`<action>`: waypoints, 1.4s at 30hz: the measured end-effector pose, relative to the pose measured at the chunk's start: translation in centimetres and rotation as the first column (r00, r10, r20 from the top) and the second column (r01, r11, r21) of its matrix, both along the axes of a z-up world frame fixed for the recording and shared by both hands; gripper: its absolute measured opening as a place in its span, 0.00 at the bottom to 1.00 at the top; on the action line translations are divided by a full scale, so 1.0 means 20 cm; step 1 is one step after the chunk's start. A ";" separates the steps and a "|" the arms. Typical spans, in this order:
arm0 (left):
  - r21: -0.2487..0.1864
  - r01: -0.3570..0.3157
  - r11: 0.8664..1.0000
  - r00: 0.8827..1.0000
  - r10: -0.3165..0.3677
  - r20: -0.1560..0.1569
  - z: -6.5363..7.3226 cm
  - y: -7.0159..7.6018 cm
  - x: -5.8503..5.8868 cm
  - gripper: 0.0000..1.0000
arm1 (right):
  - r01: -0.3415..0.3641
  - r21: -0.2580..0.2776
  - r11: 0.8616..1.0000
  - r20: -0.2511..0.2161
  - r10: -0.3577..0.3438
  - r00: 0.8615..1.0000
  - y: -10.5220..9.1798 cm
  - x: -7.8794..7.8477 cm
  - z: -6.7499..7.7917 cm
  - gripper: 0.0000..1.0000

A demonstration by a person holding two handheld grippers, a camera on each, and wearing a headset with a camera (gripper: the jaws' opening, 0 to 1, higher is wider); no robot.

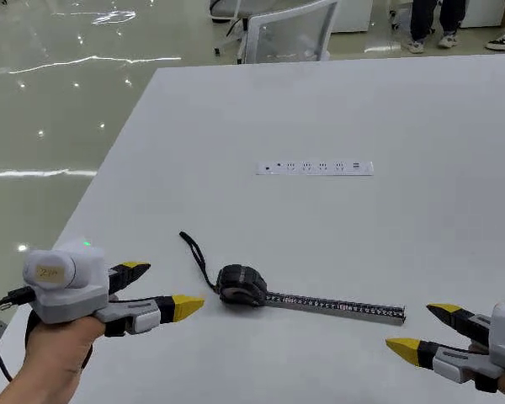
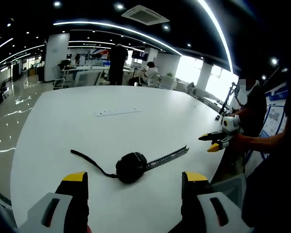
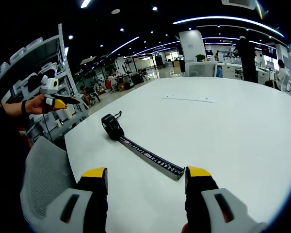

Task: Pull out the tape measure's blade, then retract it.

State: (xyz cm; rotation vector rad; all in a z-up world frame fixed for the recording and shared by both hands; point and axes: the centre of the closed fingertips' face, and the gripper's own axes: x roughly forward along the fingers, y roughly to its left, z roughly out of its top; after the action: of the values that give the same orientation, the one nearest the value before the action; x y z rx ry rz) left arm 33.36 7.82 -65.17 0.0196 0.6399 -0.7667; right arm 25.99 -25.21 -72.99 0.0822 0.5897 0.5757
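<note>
On the white table point(image 1: 320, 109), with the power strip point(image 1: 315, 167) beyond it, the black tape measure point(image 1: 241, 284) lies with its blade point(image 1: 337, 306) partly drawn out — left gripper point(image 1: 175, 286) beside its case, right gripper point(image 1: 408, 326) near the blade's tip, both clear of it, jaws wide apart, holding nothing.

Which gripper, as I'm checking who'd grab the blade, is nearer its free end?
Right. The right gripper is open just beyond the blade's free end, not touching it; the left gripper is open beyond the tape measure's case, at the blade's other end.
</note>
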 end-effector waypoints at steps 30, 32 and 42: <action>-0.058 -0.023 0.998 0.999 0.021 -0.033 -0.05 -0.05 -0.05 0.79 | -0.009 -0.031 0.999 -0.053 0.008 0.999 0.05 -0.13 -0.06 0.68; -0.055 -0.023 0.998 0.999 0.021 -0.041 -0.07 -0.05 -0.06 0.79 | -0.015 -0.037 0.999 -0.053 0.013 0.998 0.05 -0.14 -0.06 0.68; -0.051 -0.019 0.999 0.996 0.015 -0.088 -0.15 -0.08 -0.06 0.79 | -0.024 -0.075 0.997 -0.073 0.018 0.997 0.01 -0.15 -0.09 0.68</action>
State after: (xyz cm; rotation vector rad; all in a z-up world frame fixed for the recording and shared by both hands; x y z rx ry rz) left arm 32.20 6.15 -68.16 -0.0669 0.7023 -0.7705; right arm 23.04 -25.05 -74.75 0.0255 0.6824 0.5720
